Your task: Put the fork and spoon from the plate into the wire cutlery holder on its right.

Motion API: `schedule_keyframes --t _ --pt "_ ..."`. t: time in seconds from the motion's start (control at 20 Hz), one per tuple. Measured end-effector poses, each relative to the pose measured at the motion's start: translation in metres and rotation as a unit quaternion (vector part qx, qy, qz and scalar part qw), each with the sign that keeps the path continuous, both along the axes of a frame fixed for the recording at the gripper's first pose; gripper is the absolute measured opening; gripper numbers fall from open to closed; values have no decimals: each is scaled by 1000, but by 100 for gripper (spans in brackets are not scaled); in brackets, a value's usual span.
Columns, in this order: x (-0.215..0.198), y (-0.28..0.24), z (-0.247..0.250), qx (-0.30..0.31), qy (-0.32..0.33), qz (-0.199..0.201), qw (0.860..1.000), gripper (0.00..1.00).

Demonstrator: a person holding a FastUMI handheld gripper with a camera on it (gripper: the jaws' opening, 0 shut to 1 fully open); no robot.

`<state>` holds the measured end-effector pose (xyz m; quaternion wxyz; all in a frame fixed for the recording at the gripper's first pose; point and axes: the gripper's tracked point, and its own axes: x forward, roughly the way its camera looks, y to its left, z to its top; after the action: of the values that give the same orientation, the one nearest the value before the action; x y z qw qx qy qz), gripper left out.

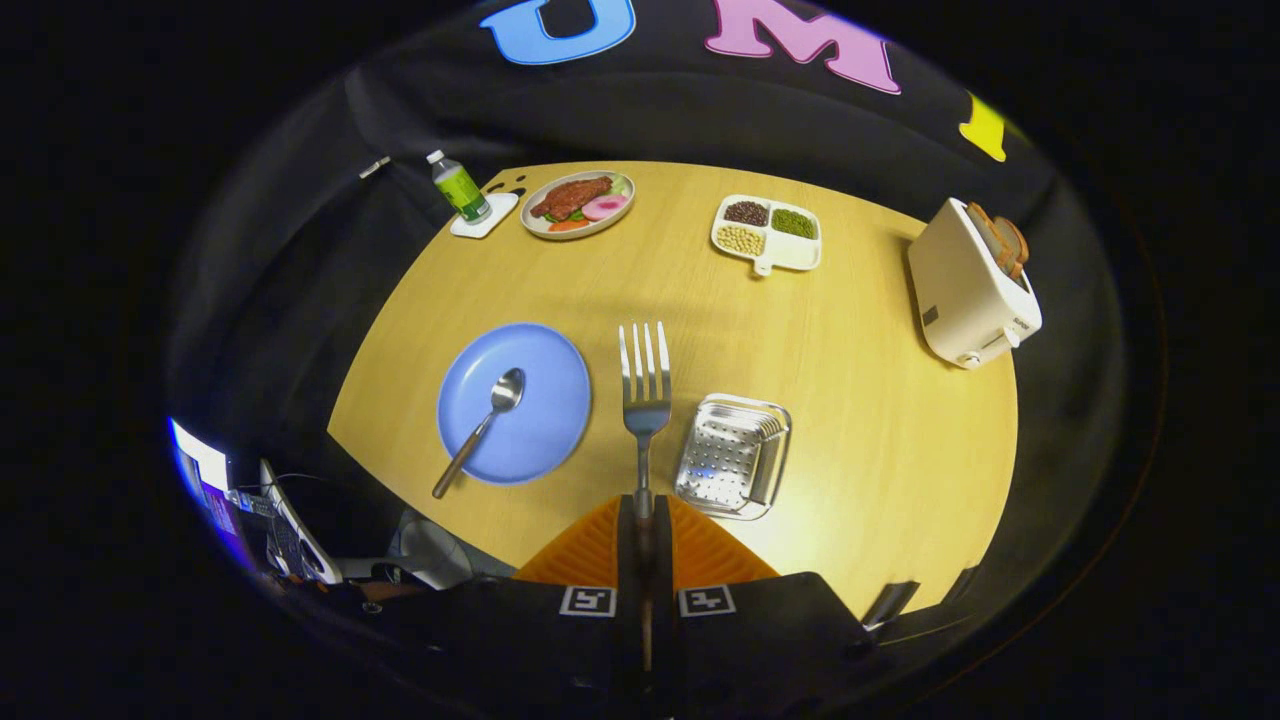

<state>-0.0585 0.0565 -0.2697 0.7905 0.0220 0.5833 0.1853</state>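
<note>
Above the wooden worktop (850, 400) the tool (643, 520) pinches the fork (644, 400) by its handle tip — it could swivel; tines might catch the holder (733, 455) rim.

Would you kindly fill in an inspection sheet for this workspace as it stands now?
Surface: wooden table, bare in the middle.
Job's things: fork held upright in the tongs; spoon lying on the blue plate; wire cutlery holder right of the plate, nothing seen inside.
Clutter: toaster with bread, bottle, food plate, divided tray of beans.
Grippers: tongs shut on the fork's handle.
Cables: some beside a laptop off the table's near edge.
Surroundings: black cloth wall.
</note>
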Motion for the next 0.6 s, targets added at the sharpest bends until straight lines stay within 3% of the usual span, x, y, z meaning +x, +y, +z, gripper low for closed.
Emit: schedule_keyframes --t 0.25,0.6 --pt "-21 -44 -13 -30 105 47 993 8" --pt "-21 -61 -46 -60 263 92 959 8"
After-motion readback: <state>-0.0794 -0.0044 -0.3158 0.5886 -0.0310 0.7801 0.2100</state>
